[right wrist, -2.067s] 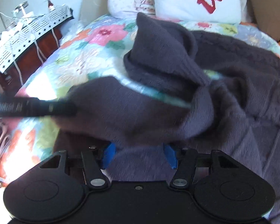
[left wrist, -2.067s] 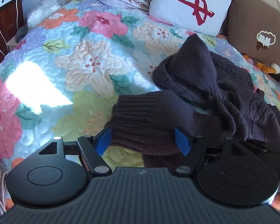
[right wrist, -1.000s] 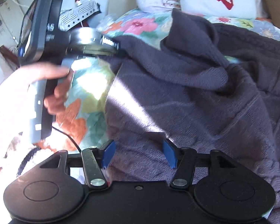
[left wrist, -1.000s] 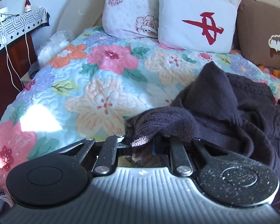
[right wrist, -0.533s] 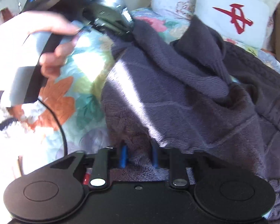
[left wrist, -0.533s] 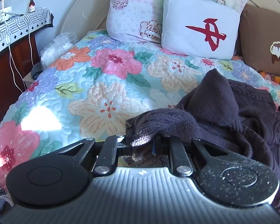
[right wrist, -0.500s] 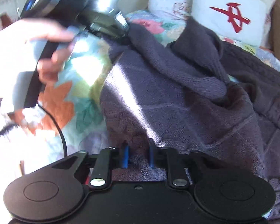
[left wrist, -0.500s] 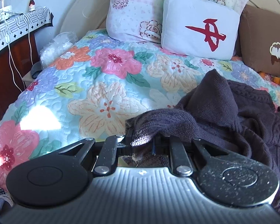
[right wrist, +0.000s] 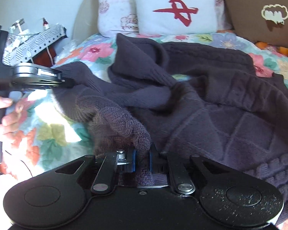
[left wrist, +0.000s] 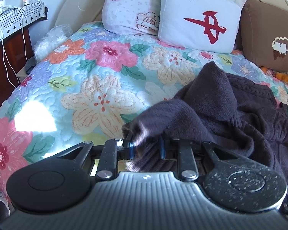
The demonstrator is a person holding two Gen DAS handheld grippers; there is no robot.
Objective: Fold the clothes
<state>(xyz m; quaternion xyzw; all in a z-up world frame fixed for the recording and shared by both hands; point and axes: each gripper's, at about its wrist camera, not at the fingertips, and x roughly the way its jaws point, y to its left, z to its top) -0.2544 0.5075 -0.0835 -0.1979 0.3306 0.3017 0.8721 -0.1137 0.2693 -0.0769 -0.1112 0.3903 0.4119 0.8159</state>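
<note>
Left wrist view: the left gripper point(left wrist: 145, 147) has just been opening; its blue pads stand apart, and the dark knit sweater point(left wrist: 230, 115), heaped on the floral quilt point(left wrist: 98, 88), sits loose and blurred between them, apparently slipping free.

Right wrist view: the right gripper point(right wrist: 142, 158), open a second ago, is now clamped on the sweater's fuzzy edge. Judging by this, the right side is taking over the hold.

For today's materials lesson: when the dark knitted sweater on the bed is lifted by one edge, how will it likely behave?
The sweater lies in soft folds on the quilt, so it would probably droop, not hold shape. Its thick cable knit suggests some weight. The right gripper pinches a fuzzy fold, so slipping seems unlikely.
</note>
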